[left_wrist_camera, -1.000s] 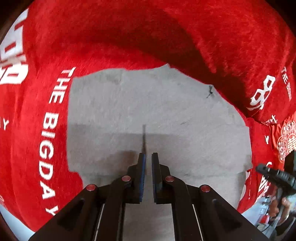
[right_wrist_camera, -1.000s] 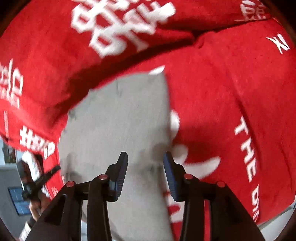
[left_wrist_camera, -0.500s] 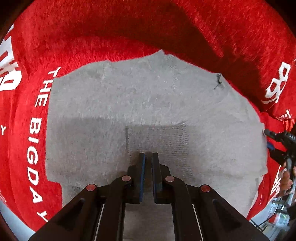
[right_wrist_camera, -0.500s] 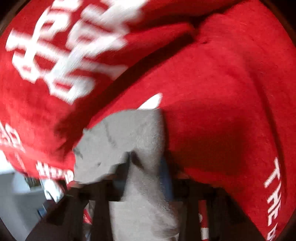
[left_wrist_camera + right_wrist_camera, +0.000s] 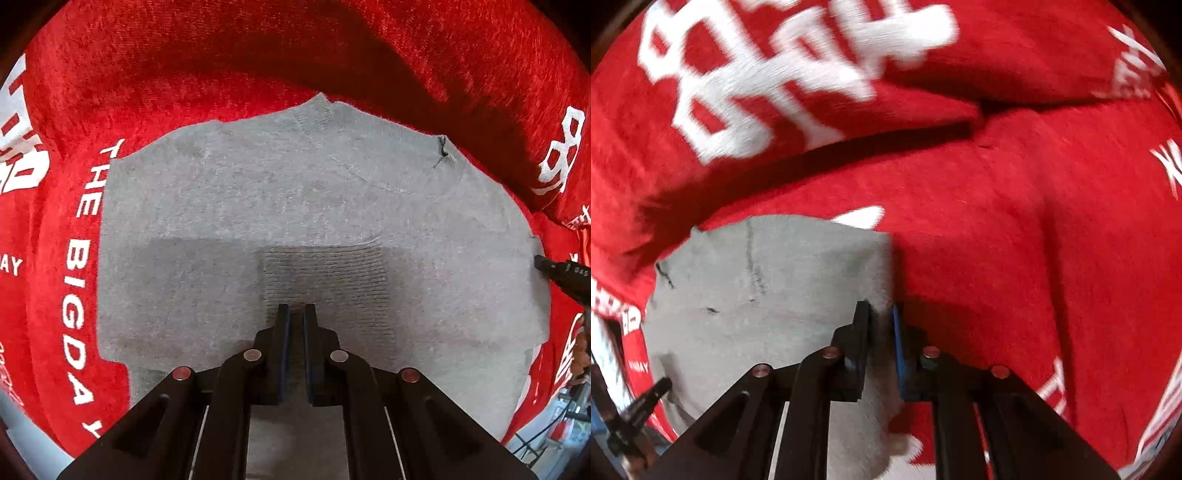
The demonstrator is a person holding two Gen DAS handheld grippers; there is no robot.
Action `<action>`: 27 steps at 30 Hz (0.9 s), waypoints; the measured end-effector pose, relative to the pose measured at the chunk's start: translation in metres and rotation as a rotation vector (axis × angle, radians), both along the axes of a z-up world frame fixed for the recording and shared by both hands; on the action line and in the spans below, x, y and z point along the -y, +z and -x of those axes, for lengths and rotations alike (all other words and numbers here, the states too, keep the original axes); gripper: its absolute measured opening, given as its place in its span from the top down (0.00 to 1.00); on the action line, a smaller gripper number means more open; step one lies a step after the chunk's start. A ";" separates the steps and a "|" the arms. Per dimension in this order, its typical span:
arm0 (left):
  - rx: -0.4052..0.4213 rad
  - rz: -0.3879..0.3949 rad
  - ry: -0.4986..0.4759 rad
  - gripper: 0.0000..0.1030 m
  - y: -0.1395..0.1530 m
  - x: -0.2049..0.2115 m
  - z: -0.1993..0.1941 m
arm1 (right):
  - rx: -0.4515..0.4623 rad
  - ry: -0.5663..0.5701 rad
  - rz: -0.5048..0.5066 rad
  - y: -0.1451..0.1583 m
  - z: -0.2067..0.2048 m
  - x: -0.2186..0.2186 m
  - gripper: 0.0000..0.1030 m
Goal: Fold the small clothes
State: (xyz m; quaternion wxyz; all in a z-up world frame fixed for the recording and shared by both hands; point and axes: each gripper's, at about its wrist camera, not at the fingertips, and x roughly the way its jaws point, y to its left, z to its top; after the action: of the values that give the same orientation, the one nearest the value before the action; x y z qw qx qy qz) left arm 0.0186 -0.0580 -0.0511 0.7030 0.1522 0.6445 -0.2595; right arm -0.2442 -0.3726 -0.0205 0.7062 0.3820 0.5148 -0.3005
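Observation:
A small grey knitted garment [image 5: 295, 192] lies spread on a red blanket [image 5: 221, 62] with white lettering. A ribbed patch [image 5: 325, 280] of it sits just ahead of my left gripper [image 5: 296, 314], which is shut on the near edge of the grey cloth. In the right wrist view the same garment [image 5: 768, 288] lies to the left. My right gripper [image 5: 881, 314] is shut on its right edge, with cloth bunched between the pads. The right gripper's tip [image 5: 561, 273] shows at the garment's right side in the left wrist view.
The red blanket [image 5: 997, 258] covers the whole surface, with a raised fold [image 5: 849, 122] behind the garment. The left gripper [image 5: 639, 410] shows at the lower left of the right wrist view. A pale floor edge [image 5: 29, 443] shows beyond the blanket.
The right gripper has closed on the garment's right edge. More of the grey garment has come into the left wrist view, spread wider. The left gripper stays shut.

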 end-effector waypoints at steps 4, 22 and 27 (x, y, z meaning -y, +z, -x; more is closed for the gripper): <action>0.009 -0.036 0.006 0.92 0.009 -0.010 0.000 | -0.051 0.035 0.055 0.022 0.013 -0.018 0.88; 0.010 -0.061 -0.012 0.92 0.006 -0.004 0.014 | -0.052 0.165 -0.031 0.020 0.031 -0.088 0.89; -0.003 -0.071 0.012 0.92 0.012 -0.008 0.015 | -0.047 0.136 -0.062 0.030 0.049 -0.083 0.86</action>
State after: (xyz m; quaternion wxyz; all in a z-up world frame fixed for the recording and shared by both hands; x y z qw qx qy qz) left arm 0.0038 -0.0499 -0.0388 0.6976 0.1728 0.6553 -0.2327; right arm -0.2931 -0.2898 0.0100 0.7005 0.3607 0.5650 -0.2448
